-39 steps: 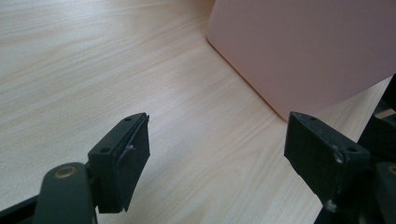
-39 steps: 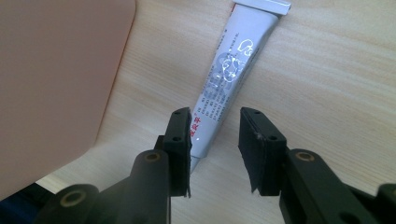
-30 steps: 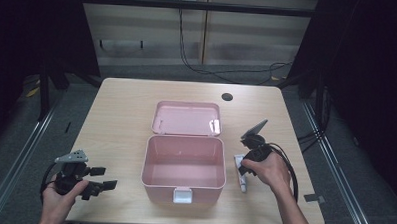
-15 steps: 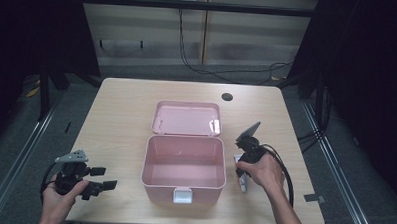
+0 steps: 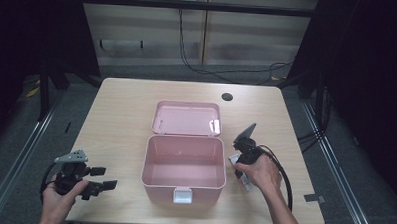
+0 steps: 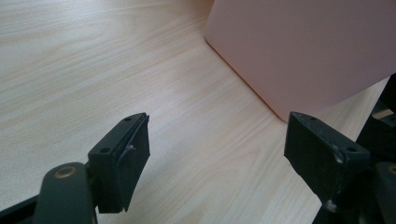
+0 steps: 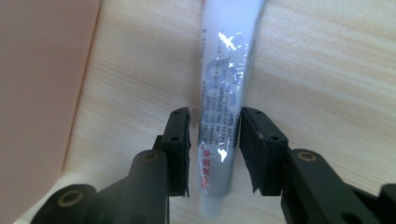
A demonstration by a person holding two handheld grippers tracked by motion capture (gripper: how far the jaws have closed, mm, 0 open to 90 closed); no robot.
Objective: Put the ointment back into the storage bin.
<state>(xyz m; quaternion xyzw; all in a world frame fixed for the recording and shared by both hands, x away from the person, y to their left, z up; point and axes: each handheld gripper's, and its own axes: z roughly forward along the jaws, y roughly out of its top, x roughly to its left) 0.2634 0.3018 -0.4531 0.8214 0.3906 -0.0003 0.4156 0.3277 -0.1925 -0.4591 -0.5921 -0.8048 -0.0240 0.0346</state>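
An open pink box (image 5: 184, 164) stands mid-table with its lid (image 5: 187, 118) folded back flat. A white and silver tube (image 7: 224, 79) lies on the table just right of the box (image 7: 37, 93). My right gripper (image 7: 215, 126) points down over the tube, and both pads press its sides near the capped end. From above, that gripper (image 5: 242, 161) sits under the person's hand, with a bit of the tube (image 5: 245, 184) showing below it. My left gripper (image 5: 104, 179) rests low at the table's front left, jaws wide apart with nothing between them (image 6: 217, 149), facing the box's wall (image 6: 303, 46).
The box interior looks bare, and a white latch (image 5: 182, 195) hangs at its front. A round cable hole (image 5: 227, 97) sits in the table's far right part. Black cables trail from both grippers. Bare wood lies left of the box.
The right hand has edged slightly left toward the box, with its jaws still around the tube. The left hand and gripper have stayed put.
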